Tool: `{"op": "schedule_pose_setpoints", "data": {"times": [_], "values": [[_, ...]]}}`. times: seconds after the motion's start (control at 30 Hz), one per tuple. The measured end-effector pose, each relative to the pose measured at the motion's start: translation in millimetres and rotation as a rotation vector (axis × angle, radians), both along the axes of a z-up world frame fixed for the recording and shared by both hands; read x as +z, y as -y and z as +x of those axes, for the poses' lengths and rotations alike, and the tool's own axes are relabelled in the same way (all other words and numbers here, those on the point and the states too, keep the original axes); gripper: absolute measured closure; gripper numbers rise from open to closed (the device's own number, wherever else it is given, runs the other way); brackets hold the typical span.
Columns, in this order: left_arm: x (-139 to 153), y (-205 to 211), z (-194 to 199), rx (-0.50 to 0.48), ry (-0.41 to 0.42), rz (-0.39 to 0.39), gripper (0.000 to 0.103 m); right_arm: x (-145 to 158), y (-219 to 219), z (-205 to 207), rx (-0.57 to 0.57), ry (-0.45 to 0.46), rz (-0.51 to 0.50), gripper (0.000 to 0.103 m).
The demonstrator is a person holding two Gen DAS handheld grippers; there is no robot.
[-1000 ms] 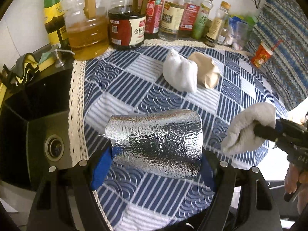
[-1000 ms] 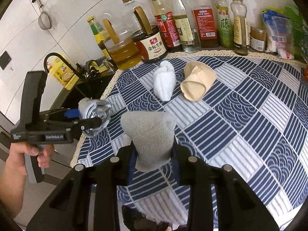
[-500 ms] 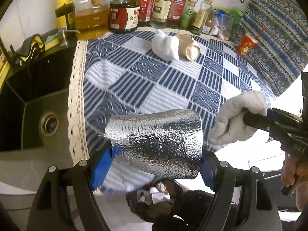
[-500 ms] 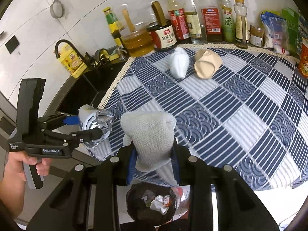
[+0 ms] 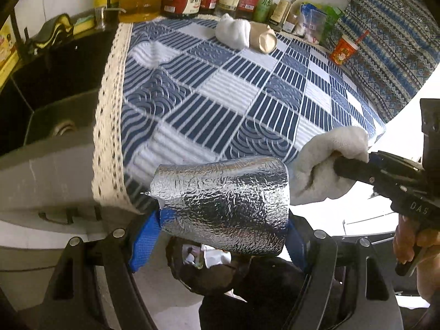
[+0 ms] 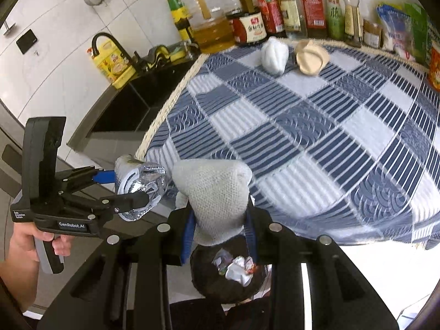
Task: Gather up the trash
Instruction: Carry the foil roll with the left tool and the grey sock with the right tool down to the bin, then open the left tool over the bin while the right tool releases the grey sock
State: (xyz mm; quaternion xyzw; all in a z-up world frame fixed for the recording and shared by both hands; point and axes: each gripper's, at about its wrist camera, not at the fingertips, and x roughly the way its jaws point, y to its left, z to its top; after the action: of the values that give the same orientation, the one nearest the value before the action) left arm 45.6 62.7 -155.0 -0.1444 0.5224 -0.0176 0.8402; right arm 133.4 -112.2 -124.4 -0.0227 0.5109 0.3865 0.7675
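Left gripper [image 5: 222, 233]: jaws spread wide but clamped on a foil roll [image 5: 222, 206], held crosswise at lower centre of the left view. Right gripper [image 6: 218, 236]: jaws narrow, pinched on a grey knit wad [image 6: 217, 198], lower centre of the right view.

Both loads are seen off the near edge of the checked cloth [image 6: 330, 143], over the floor. A dark bin [image 6: 220, 283] is seen directly below the right jaws, with crumpled wrappers already inside; the same bin shows under the foil roll in the left view, partly hidden.

Progress, as judged: two items picked and carried nearly to the drop, neither released yet. Some trash is already binned.

Left on the cloth: a white wad [image 6: 273, 55] and a tan wad [image 6: 310, 57], touching, upper centre near the bottles [image 6: 288, 8]. A red cup [image 5: 343, 51] at upper right of the left view may count as trash too; cannot be told.

Next, probably: both jaws opened over the bin, then the two wads fetched.
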Motion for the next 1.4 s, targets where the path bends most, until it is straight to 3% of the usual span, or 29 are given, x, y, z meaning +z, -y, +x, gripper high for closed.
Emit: {"op": "schedule_pose_setpoints", "data": {"times": [0.37, 0.7, 0.8, 1.4], "values": [[-45.6, -4.1, -30.5, 0.044, -0.075, -0.067, 0.027, -50.4, -3.7, -33.5, 0.019, -0.096, -0.070, 0.070], [-107.2, 4.7, -45.7, 0.066, -0.195, -0.117, 0.027, -111.3, -13.1, -50.4, 0.044, -0.193, -0.143, 0.070], [-125.7, 10.1, -48.6, 0.062, -0.235, -0.093, 0.027, -130.1, -13.7, -52.9, 0.045, -0.219, -0.170, 0.070], [-224.5, 15.6, -61.1, 0.107, -0.406, -0.130, 0.027, -228.2, -22.2, -51.8, 0.034, -0.355, -0.282, 0.070]]}}
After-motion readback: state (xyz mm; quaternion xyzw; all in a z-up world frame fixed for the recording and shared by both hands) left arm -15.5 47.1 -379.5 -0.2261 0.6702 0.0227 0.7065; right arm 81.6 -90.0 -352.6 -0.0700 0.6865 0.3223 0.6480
